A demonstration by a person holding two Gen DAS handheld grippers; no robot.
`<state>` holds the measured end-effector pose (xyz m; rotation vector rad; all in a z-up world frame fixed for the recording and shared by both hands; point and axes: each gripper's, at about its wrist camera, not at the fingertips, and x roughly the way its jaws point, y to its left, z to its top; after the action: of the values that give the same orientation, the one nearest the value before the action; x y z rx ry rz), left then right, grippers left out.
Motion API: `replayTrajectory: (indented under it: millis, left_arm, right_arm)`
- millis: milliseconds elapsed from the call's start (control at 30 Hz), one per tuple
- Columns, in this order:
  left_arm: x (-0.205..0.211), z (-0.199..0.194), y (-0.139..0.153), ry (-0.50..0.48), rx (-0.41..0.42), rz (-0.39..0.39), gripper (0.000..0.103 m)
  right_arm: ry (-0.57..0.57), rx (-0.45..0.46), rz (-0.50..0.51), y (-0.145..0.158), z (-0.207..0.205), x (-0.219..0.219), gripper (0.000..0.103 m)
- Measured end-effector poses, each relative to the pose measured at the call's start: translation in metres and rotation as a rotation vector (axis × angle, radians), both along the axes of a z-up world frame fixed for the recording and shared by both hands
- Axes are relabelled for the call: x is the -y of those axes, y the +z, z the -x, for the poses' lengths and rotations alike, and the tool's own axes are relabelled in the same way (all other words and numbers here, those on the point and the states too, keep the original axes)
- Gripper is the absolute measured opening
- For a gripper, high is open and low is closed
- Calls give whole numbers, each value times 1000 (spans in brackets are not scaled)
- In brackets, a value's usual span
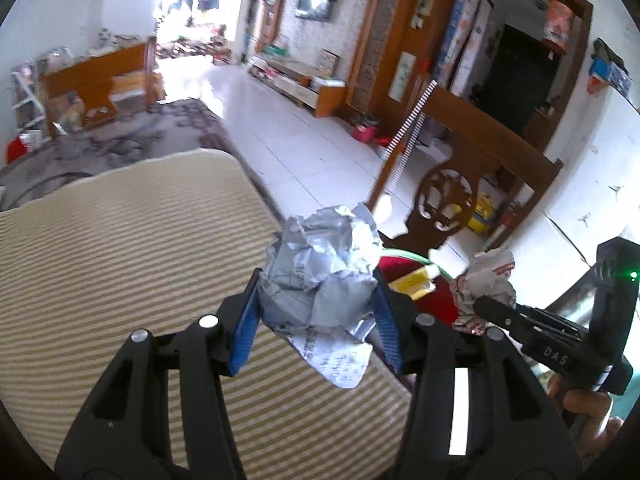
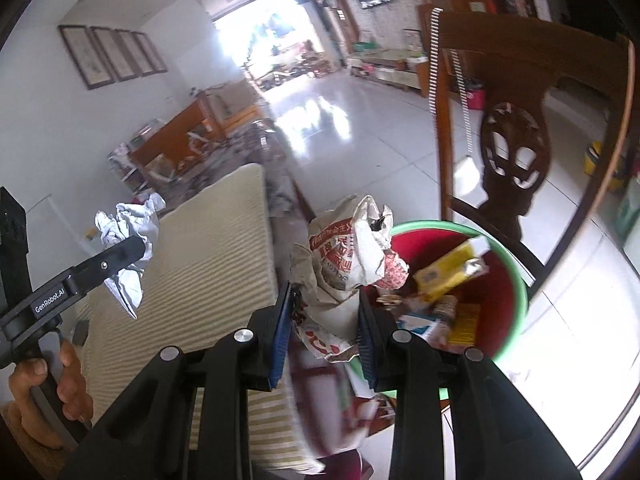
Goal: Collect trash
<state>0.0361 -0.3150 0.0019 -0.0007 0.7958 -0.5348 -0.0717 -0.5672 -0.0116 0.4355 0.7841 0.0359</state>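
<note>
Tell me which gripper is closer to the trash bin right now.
Right. The right gripper, shut on a crumpled printed wrapper, is at the rim of the bin; the left gripper, holding crumpled grey paper, is over the striped cushion beside it.

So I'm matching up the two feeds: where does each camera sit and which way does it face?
Left wrist: on the left gripper, looking along its fingers at the grey paper wad they clamp, over a striped cushion; the right gripper and hand show.
Right wrist: on the right gripper, facing its printed paper wad and the red bin; the left gripper and hand show.
Shared: both wads, cushion, bin, carved chair.
</note>
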Motion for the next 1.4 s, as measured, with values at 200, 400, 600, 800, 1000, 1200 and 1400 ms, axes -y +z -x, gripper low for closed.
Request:
replayTrajectory:
  millis: [200, 400, 600, 800, 1000, 1200, 1400]
  left_arm:
    - [32, -17, -15, -63, -59, 20, 50]
    - [62, -19, -19, -126, -49, -3, 50]
    - [73, -22, -29, -150, -76, 0, 50]
    - [81, -25, -39, -160, -97, -9, 50]
    - [83, -28, -38, -141, -84, -2, 72]
    - [61, -22, -26, -106, -49, 30, 85]
    - [2, -5, 1, 53, 54, 83, 98]
  right_arm:
    - [-61, -26, -16, -16, -4, 23, 29]
    - [-97, -41, -21, -26, -10, 36, 29]
    - [-110, -62, -15, -34, -15, 42, 30]
    - [-122, -80, -19, -44, -17, 45, 30]
    - [-127, -76, -11, -51, -23, 48, 48]
    - [-170, -67, 27, -43, -20, 44, 66]
    - [-144, 81, 103, 5, -8, 9, 70]
